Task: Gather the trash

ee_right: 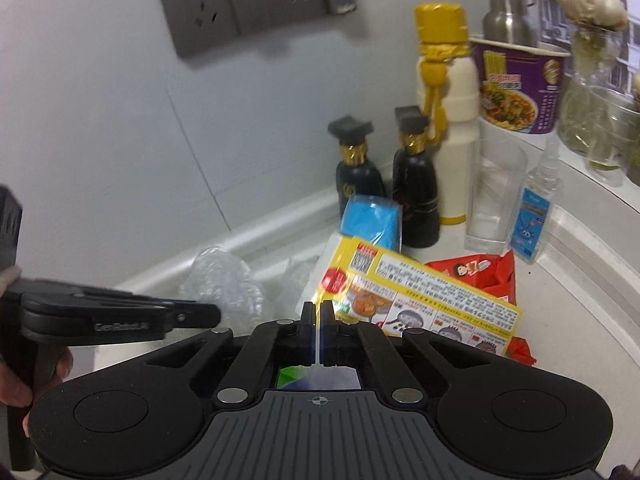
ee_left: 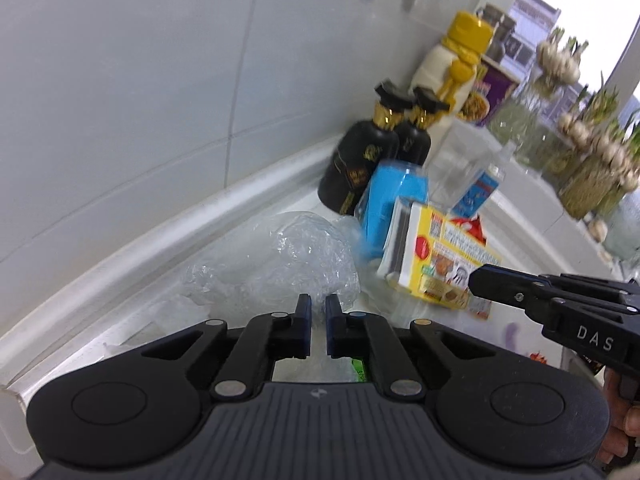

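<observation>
A crumpled clear plastic wrap [ee_left: 288,256] lies on the white counter by the wall ledge. My left gripper [ee_left: 318,312] is at its near edge, the jaws nearly together with film between the pads. The right wrist view shows that gripper [ee_right: 214,315] from the side against the same wrap [ee_right: 224,276]. A flat yellow printed packet [ee_right: 432,300] leans on a white block, over a red snack wrapper [ee_right: 484,272]. My right gripper [ee_right: 318,312] is shut at the packet's lower left corner, with a thin pale edge between the pads. Its tip [ee_left: 474,280] overlaps the packet [ee_left: 448,256].
Behind the trash stand a blue pack [ee_right: 372,216], two black bottles [ee_right: 356,176], a white bottle with a yellow cap [ee_right: 452,120], a clear glass [ee_right: 496,196], a small spray bottle [ee_right: 532,216] and a purple noodle cup [ee_right: 520,88]. Jars of garlic [ee_left: 592,160] line the right. Wall sockets [ee_right: 248,4] hang above.
</observation>
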Tool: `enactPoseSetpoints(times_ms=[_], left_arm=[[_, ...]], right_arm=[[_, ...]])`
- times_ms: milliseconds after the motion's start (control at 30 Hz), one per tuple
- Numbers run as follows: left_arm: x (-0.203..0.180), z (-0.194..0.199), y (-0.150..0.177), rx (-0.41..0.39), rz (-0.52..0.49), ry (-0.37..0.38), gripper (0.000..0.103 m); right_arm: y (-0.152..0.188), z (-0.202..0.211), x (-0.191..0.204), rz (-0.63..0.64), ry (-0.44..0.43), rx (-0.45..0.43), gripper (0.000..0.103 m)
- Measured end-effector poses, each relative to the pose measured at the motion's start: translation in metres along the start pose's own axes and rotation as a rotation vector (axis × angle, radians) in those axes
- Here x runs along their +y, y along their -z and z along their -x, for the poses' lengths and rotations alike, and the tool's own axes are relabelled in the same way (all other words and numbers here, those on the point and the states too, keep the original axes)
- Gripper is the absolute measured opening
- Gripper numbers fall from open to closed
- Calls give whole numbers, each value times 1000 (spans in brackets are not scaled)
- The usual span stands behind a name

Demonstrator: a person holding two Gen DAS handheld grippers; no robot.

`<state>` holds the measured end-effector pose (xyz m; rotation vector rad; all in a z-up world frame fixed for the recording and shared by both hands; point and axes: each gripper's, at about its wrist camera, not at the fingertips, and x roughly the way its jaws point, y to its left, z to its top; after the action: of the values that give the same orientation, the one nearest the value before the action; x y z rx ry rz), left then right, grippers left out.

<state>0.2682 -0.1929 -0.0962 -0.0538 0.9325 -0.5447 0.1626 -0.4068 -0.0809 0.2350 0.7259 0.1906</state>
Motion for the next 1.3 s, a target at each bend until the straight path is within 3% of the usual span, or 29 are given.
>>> enactPoseSetpoints(times_ms=[300,433,500,567,733,767,800,900,1067,1300], left_arm=[[5,30,-2,-67,45,20,5],[4,40,-1,-92,60,32,5],[5,45,-1,-103,77,43,5],[6,49,-1,-115,91,47,5],[6,59,-1,-137,113,55,5],[6,60,-1,-140,114,55,5],[6,61,0,-141,116,53,5],[9,65,3,-141,118,47,5],[18,73,6,-147,136,39,5],[25,87,7,-167,181,58,5]], right_arm=[[-8,27,-3,-73,-43,-44,2],[-7,19,1,-86,-46,-12,29],[-4,11,9,-58,-53,16,57],[-1,0,21,-3,-51,57,60],[13,-32,52,201,67,110,57],[17,-38,56,238,94,115,42],[19,-43,58,270,120,122,17],[19,-45,51,259,152,100,1],[1,-19,16,-11,14,33,0],[-15,19,-5,-209,-122,-51,0]])
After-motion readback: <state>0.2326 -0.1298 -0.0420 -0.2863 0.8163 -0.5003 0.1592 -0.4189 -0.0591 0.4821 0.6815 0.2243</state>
